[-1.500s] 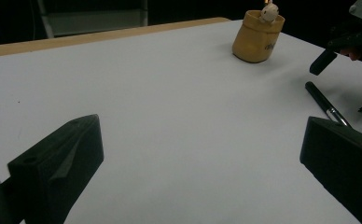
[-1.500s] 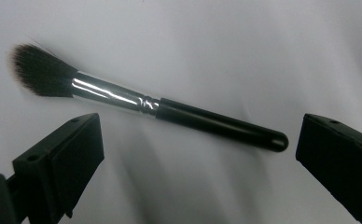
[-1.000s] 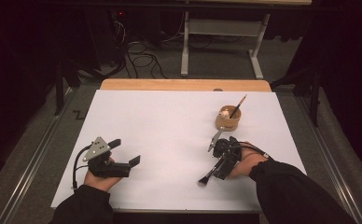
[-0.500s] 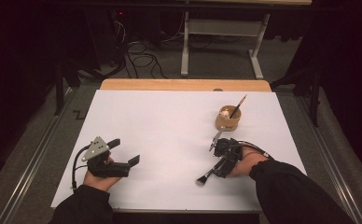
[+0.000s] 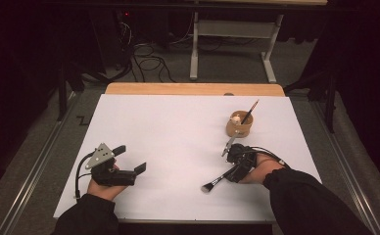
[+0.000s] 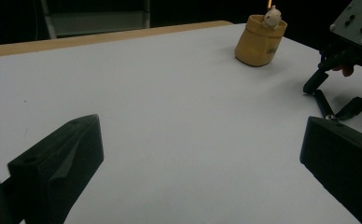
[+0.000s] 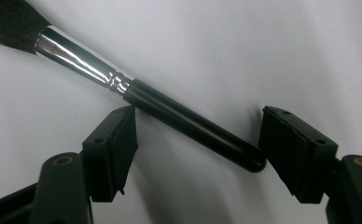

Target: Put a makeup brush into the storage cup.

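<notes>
Fingers: right gripper (image 7: 198, 149) spread astride the black-handled, silver-ferruled makeup brush (image 7: 137, 95), left gripper (image 5: 129, 159) spread, idle | brush: flat on white worktop (image 5: 168, 142), near right | handling: light, stiff, slippery; grip mid-handle.

Lab: floor cables (image 5: 144, 61), white-topped table (image 5: 168, 127)

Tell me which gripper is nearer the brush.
Right. The right gripper has its open jaws either side of the brush handle; the left gripper sits far across the table, open and holding nothing.
</notes>
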